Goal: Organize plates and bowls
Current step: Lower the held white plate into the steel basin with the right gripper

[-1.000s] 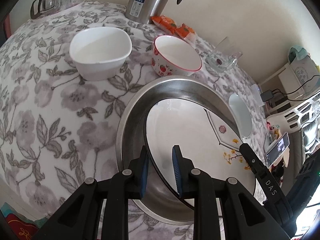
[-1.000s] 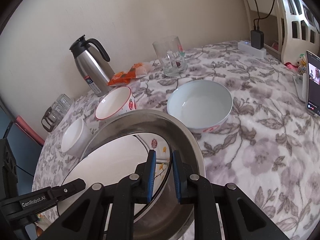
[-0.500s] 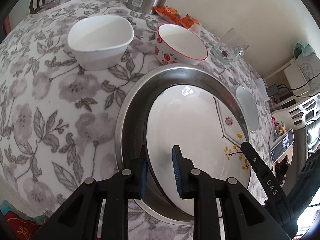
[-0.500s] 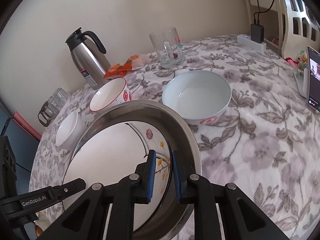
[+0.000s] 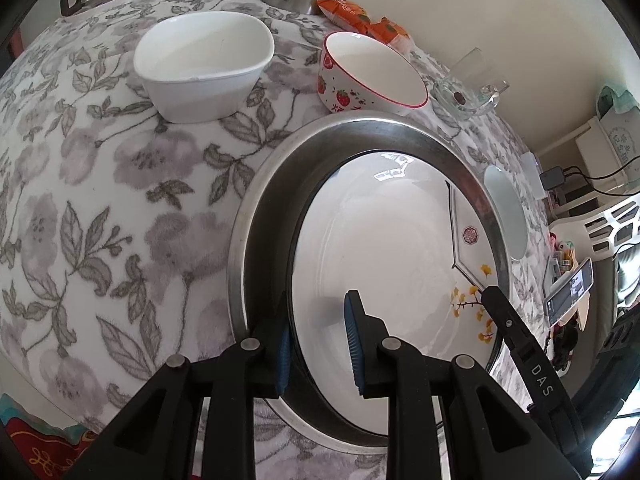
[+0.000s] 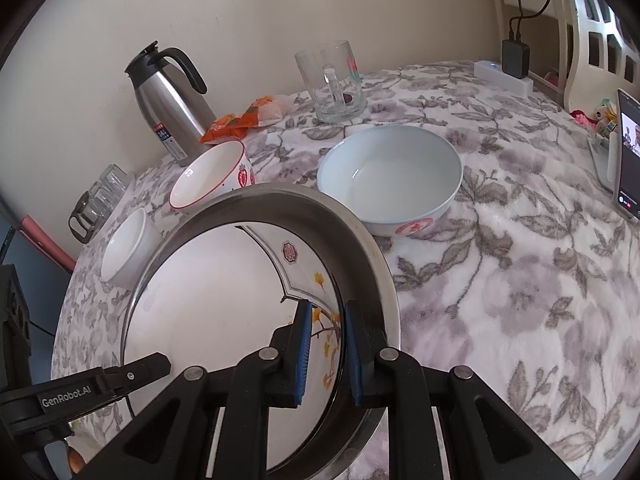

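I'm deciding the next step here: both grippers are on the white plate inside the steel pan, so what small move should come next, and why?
Probably let go. The white plate looks seated inside the steel pan, with the left gripper and right gripper clamped on opposite edges, so opening both jaws would free them for the bowls.

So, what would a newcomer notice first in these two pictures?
Probably the white flowered plate inside the steel tray, front and centre, with the left gripper and right gripper clamping opposite rims. Behind stand a strawberry bowl, a pale blue bowl and a steel jug.
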`<action>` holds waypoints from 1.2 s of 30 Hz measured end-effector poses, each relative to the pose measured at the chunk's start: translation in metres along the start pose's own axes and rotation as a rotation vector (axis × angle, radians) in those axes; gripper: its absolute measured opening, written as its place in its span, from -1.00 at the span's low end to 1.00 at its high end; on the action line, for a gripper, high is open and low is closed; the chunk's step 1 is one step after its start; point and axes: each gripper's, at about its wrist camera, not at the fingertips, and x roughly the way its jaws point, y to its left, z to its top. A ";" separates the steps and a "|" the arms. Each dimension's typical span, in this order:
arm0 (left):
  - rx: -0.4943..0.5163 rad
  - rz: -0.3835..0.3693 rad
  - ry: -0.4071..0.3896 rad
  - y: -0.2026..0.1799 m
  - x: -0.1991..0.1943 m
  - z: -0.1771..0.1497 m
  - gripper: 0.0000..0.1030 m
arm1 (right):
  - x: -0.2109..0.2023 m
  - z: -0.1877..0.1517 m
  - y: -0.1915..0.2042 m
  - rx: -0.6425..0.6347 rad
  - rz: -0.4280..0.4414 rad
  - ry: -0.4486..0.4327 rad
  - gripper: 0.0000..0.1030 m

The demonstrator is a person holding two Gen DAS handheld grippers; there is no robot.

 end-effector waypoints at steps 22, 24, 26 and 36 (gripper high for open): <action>-0.032 -0.021 0.014 0.007 0.003 -0.001 -0.49 | 0.002 -0.003 0.007 -0.061 -0.044 0.022 -0.65; -0.037 -0.020 0.014 0.008 0.001 -0.002 -0.49 | 0.001 -0.003 0.007 -0.060 -0.044 0.025 -0.65; -0.042 -0.022 0.015 0.008 0.001 -0.003 -0.49 | 0.001 -0.003 0.007 -0.061 -0.043 0.027 -0.65; -0.050 -0.022 0.027 0.010 0.001 -0.003 -0.48 | 0.000 -0.002 0.003 -0.018 -0.020 0.034 -0.66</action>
